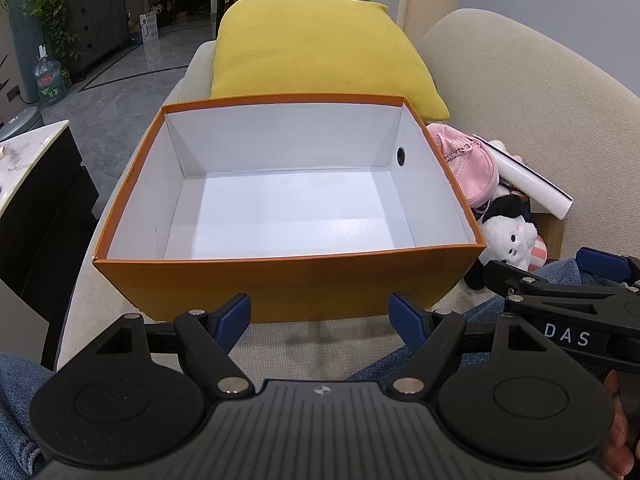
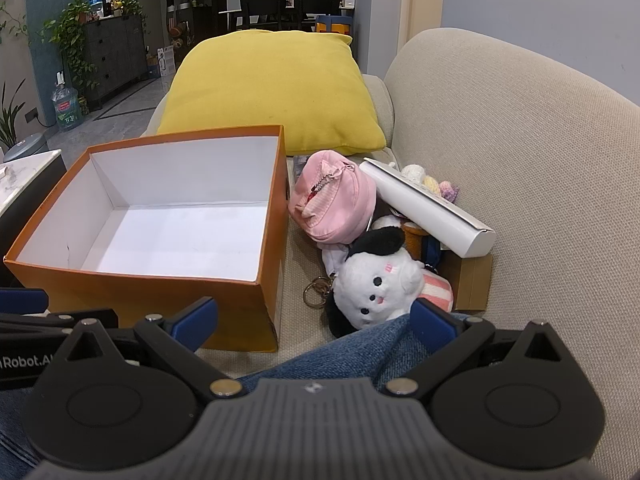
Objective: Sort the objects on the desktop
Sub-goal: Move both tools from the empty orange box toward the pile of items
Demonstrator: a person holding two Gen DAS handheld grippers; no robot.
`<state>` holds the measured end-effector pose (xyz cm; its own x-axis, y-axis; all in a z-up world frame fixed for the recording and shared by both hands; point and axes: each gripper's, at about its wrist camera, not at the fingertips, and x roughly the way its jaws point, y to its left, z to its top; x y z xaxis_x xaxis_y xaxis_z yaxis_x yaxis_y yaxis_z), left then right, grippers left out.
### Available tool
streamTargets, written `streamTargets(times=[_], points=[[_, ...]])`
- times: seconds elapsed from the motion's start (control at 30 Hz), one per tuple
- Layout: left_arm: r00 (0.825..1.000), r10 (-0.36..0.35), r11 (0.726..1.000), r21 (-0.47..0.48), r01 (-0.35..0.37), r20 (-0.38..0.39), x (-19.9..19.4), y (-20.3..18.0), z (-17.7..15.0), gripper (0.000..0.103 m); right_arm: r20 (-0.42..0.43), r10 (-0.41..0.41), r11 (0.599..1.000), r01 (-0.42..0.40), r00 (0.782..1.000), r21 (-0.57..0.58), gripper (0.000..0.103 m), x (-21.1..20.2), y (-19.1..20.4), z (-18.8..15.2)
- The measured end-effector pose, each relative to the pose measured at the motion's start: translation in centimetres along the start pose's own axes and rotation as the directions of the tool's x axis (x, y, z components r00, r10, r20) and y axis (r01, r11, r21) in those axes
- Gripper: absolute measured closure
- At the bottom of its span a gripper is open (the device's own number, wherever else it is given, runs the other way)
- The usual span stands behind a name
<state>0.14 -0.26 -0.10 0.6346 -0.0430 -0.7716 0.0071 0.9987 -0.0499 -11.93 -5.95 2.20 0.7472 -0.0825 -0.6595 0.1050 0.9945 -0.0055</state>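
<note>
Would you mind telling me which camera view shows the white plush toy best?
The right wrist view: the plush toy faces the camera there, its face and black ear visible beside the orange box. The left wrist view catches only part of it at the edge, behind the box corner and the right gripper.

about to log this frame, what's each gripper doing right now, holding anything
Left gripper: open, holding nothing, just short of the orange box.
Right gripper: open, holding nothing, near the plush toy.
</note>
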Motion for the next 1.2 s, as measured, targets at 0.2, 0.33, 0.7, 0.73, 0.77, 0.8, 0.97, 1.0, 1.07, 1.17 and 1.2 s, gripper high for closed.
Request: streamTargets(times=[0.2, 0.33, 0.7, 0.73, 0.77, 0.8, 0.97, 1.0, 1.07, 1.17, 1.2], points=[[1.000, -0.001, 1.000, 0.000, 0.001, 0.000, 0.0, 0.0, 0.0, 0.014, 0.000, -0.001, 1.000, 0.001, 1.000, -0.001, 0.001, 0.0, 0.1, 0.0], [1.000, -0.006, 1.000, -0.002, 0.006, -0.002, 0.0, -0.2, -0.1, 0.014, 0.000, -0.001, 1.000, 0.001, 1.000, -0.001, 0.001, 0.0, 0.2, -0.1], [0.999, -0.035, 0.999, 0.027, 0.036, -0.007, -0.2, -0.5, 0.9, 0.014, -0.019, 0.021, 1.000, -0.021, 1.000, -0.002, 0.001, 0.1, -0.6, 0.5], [0.999, -0.036, 0.999, 0.039, 0.036, -0.003, -0.3, -0.6, 1.1, 0.014, -0.024, 0.029, 1.000, -0.028, 0.999, 0.001, 0.001, -0.1, -0.8, 0.8], [0.999, -0.038, 0.998, 0.057, 0.038, 0.001, -0.4, -0.8, 1.4, 0.014, -0.029, 0.042, 0.999, -0.042, 0.999, 0.003, 0.001, 0.1, -1.0, 1.0], [0.999, -0.043, 0.996, 0.072, 0.042, 0.003, -0.5, -1.0, 1.7, 0.015, -0.034, 0.057, 0.998, -0.056, 0.998, 0.004, 0.001, 0.4, -1.3, 1.1], [0.994, -0.108, 0.985, 0.133, 0.110, -0.022, -0.5, -2.1, 3.6, 0.024, -0.056, 0.099, 0.995, -0.098, 0.993, 0.019, 0.001, 1.0, -3.4, 2.2], [0.991, -0.127, 0.982, 0.136, 0.130, -0.028, -0.5, -2.3, 4.1, 0.028, -0.053, 0.104, 0.995, -0.103, 0.993, 0.019, 0.001, 1.0, -3.6, 2.3], [0.984, -0.170, 0.975, 0.137, 0.174, -0.043, -0.2, -2.9, 5.2, 0.034, -0.052, 0.111, 0.994, -0.111, 0.992, 0.003, 0.004, 1.1, -4.5, 2.9], [0.976, -0.207, 0.966, 0.147, 0.215, -0.065, 0.5, -4.2, 7.0, 0.046, -0.059, 0.103, 0.993, -0.106, 0.993, -0.047, 0.016, 1.3, -5.4, 3.9], [0.973, -0.220, 0.961, 0.154, 0.229, -0.073, 0.8, -4.7, 7.7, 0.046, -0.069, 0.101, 0.993, -0.105, 0.992, -0.061, 0.018, 1.6, -5.8, 4.4]])
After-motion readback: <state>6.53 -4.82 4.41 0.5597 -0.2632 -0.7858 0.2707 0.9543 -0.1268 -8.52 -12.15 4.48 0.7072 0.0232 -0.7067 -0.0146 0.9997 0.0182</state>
